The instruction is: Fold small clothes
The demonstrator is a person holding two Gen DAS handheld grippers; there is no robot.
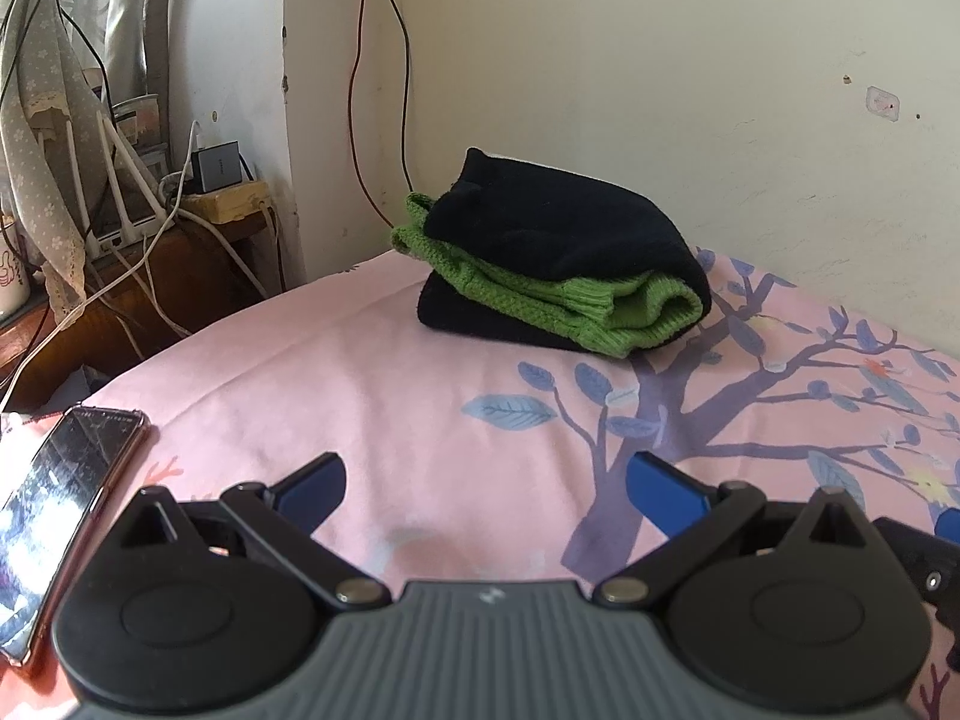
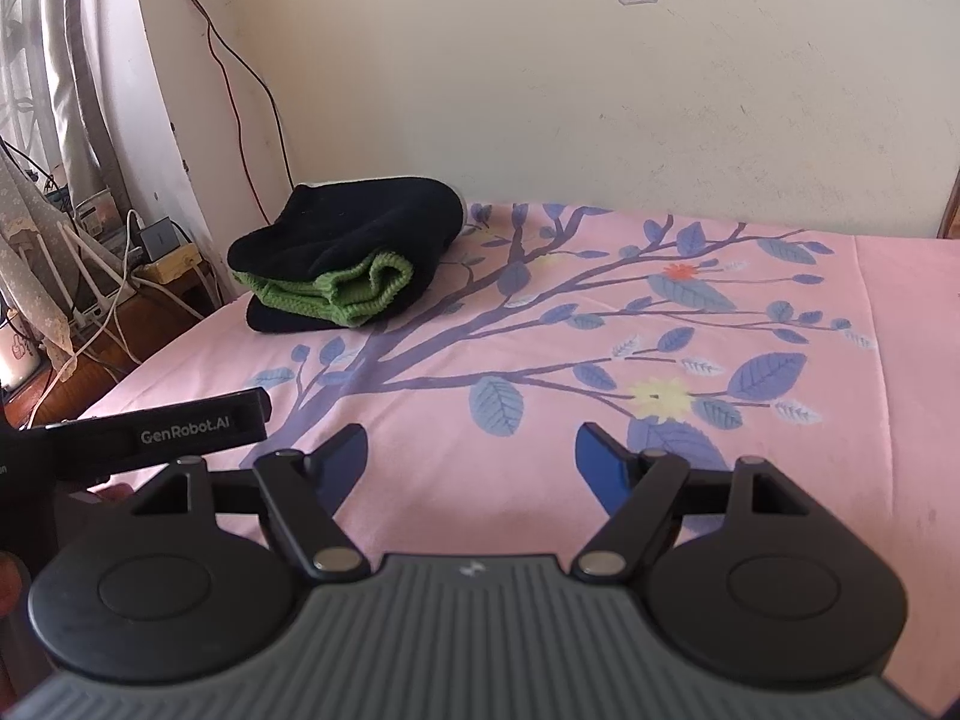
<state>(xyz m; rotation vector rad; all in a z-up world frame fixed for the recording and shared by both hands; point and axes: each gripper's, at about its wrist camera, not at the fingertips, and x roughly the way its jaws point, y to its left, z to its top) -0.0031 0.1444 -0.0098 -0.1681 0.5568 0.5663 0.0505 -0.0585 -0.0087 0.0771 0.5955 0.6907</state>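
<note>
A folded black and green knitted garment lies in a bundle on the pink bed sheet near the wall. It also shows in the right wrist view at the far left of the bed. My left gripper is open and empty, low over the sheet, well short of the bundle. My right gripper is open and empty over the sheet, also well short of it. The left gripper's black body shows at the left of the right wrist view.
A phone lies on the bed at the left edge. Beside the bed stands a wooden table with a router, a charger and cables. The wall runs behind the bed. The sheet has a tree print.
</note>
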